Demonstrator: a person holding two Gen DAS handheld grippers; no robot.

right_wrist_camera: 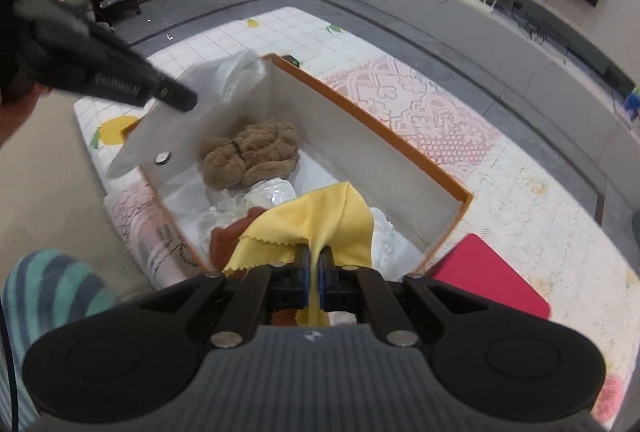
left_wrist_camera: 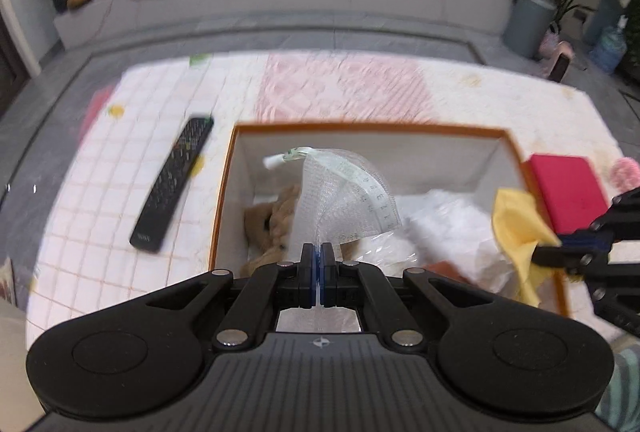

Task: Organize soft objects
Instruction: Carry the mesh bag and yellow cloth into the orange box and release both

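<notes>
My left matte-black plastic two-finger gripper [left_wrist_camera: 319,252] has a ribbed dark-grey housing flanked by two round black lobes, each with a shallow circular recess. Silver rivet heads mark the linkage pivots, and blue pads line the finger faces. My right matte-black plastic two-finger gripper [right_wrist_camera: 315,255] is built the same (a small cross-in-circle emblem sits on each housing). I wear a teal-and-grey striped fuzzy sleeve [right_wrist_camera: 52,288].
</notes>
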